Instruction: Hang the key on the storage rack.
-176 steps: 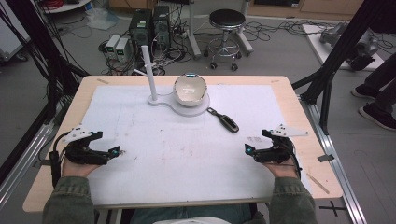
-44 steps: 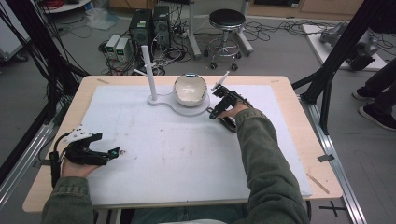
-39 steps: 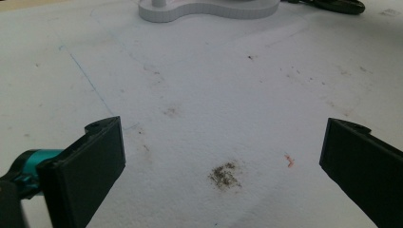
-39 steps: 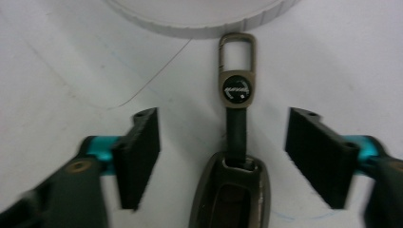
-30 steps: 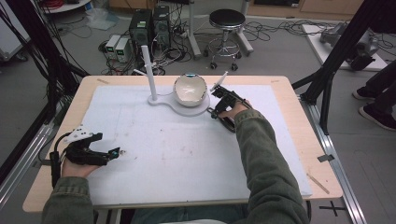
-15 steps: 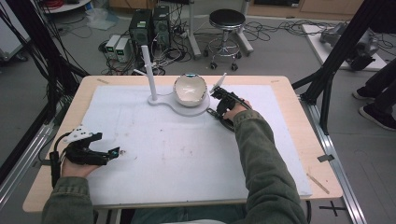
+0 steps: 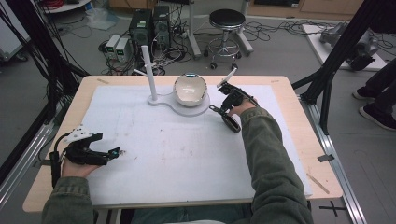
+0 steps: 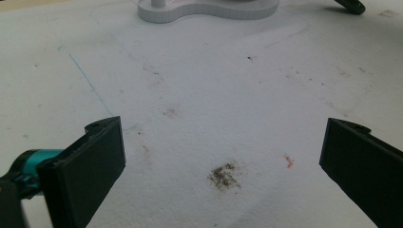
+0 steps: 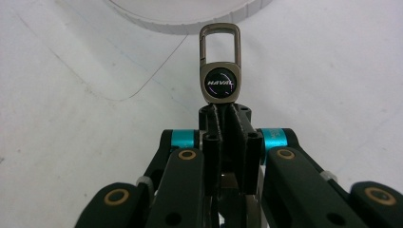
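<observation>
Just beside the white stand (image 7: 180, 103), the right gripper (image 9: 222, 111) pinches the key fob (image 9: 219, 71) with jaws closed; a thin edge grip could slip when lifted.

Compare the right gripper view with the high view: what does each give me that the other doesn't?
Right gripper view alone: the key fob's logo and clasp loop, pinched in the shut right tongs. High view alone: the bowl, white post, and open left tongs resting apart. Both share the white stand base and the mat.
</observation>
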The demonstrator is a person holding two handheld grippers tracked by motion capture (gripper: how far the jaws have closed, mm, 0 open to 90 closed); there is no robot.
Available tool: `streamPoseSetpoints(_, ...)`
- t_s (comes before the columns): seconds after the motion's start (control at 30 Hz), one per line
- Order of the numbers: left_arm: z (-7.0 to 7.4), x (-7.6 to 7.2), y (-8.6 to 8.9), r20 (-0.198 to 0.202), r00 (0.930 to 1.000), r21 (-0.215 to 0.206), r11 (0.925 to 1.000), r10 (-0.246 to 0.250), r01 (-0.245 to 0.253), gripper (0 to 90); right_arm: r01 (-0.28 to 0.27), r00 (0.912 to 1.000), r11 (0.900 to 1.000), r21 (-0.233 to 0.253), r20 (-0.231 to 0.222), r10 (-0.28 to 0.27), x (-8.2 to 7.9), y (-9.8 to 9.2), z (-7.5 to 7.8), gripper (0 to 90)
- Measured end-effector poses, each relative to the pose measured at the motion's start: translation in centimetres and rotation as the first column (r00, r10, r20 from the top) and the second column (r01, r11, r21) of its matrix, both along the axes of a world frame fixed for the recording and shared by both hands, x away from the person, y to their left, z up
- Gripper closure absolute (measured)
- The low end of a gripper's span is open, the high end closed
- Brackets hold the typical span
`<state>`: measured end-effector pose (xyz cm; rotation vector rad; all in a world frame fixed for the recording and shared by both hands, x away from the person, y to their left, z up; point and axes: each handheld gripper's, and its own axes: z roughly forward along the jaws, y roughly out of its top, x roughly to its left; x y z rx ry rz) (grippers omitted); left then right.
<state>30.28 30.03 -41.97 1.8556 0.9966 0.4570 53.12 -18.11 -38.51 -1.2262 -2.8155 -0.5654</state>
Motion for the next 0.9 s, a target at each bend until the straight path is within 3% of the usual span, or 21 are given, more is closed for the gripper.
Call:
streamPoseSetpoints(0.17,0.0,0.0,-0.1,-0.003,1.0,0.002,1.0,-0.002,0.002,1.8,-0.022,0.9996,0.999,0.038,0.017,0.021,-0.6,-1.1,1.4,84.0)
streamPoseSetpoints(0.43,0.0,0.0,0.0,0.004,1.0,0.006,1.0,0.0,0.0,2.3,-0.015,0.9993,0.994,0.105,0.036,0.011,-1.2,-2.8,3.2,83.9)
streamPoseSetpoints(0.67,-0.1,0.2,-0.1,-0.005,0.9999,0.005,0.9999,-0.01,0.01,2.3,-0.03,0.9988,0.992,0.119,0.042,0.025,-1.5,-2.9,3.7,83.8)
streamPoseSetpoints(0.9,-0.1,0.2,-0.1,-0.006,0.9999,-0.001,1.0,-0.008,0.008,2.3,-0.062,0.9971,0.991,0.118,0.05,0.057,-1.5,-1.6,4.5,83.8)
